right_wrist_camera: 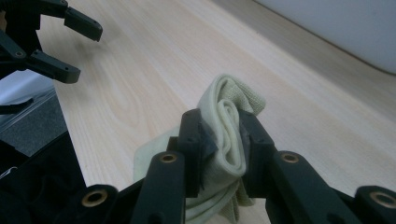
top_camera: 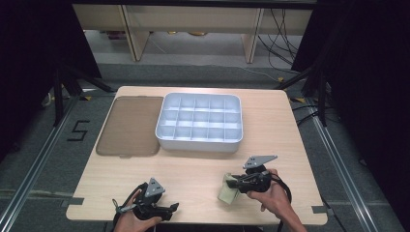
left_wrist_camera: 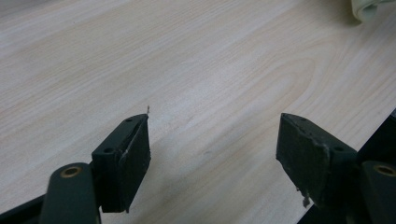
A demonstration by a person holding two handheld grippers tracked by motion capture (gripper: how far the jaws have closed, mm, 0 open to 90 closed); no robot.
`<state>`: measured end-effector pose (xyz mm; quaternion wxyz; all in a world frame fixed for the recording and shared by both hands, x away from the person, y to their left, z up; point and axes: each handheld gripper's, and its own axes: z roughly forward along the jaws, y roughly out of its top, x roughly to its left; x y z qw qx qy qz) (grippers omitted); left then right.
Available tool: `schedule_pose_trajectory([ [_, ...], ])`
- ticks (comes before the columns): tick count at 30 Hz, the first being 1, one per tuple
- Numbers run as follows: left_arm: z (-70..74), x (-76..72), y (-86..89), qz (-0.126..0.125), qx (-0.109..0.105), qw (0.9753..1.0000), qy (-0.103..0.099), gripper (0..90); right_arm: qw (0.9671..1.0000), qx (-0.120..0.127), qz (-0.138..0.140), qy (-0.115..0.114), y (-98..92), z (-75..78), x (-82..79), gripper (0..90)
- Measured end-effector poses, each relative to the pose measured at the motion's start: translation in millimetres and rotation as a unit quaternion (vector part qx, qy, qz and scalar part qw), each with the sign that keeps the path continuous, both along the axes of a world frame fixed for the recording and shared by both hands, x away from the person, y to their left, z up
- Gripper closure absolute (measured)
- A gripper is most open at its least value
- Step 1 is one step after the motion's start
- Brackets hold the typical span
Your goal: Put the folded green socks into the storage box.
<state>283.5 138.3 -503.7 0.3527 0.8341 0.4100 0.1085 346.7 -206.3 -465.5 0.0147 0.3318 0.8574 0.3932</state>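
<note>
A pale yellow-green cloth (top_camera: 226,191) (right_wrist_camera: 231,123) lies bunched at the table's front right. My right gripper (top_camera: 233,184) (right_wrist_camera: 223,135) is shut on a folded ridge of it, which stands up between the two black jaws. At the front left my left gripper (top_camera: 175,208) (left_wrist_camera: 212,149) hangs low over bare wood, open, with nothing between its fingers. A corner of the cloth (left_wrist_camera: 369,9) peeks in at the top right of the left gripper view. The left gripper (right_wrist_camera: 74,46) also appears at the upper left of the right gripper view.
A white tray with several compartments (top_camera: 199,141) stands at the table's middle back; its white wall (right_wrist_camera: 345,32) appears beyond the cloth. A flat brown translucent lid (top_camera: 130,125) lies left of it. The wooden table (top_camera: 193,169) ends close in front of both grippers.
</note>
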Motion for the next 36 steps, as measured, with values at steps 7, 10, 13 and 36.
schedule_pose_trajectory([
  [7,1.6,2.0,4.3,-0.002,0.010,0.9999,0.003,24.9,0.9999,0.001,-0.004,-0.009,-1.2,8.2,2.8,74.0],
  [10,2.6,1.6,4.5,-0.002,0.012,0.9999,0.001,24.9,1.0000,0.002,-0.006,0.002,2.1,8.8,2.5,74.1],
  [13,2.7,1.5,4.8,-0.004,0.012,0.9999,0.002,24.9,0.9998,-0.017,0.009,-0.012,6.3,11.1,8.1,74.1],
  [36,2.1,1.4,3.8,-0.006,0.018,0.9998,-0.001,24.8,0.9968,-0.079,-0.012,-0.005,-4.5,47.7,30.9,74.0],
])
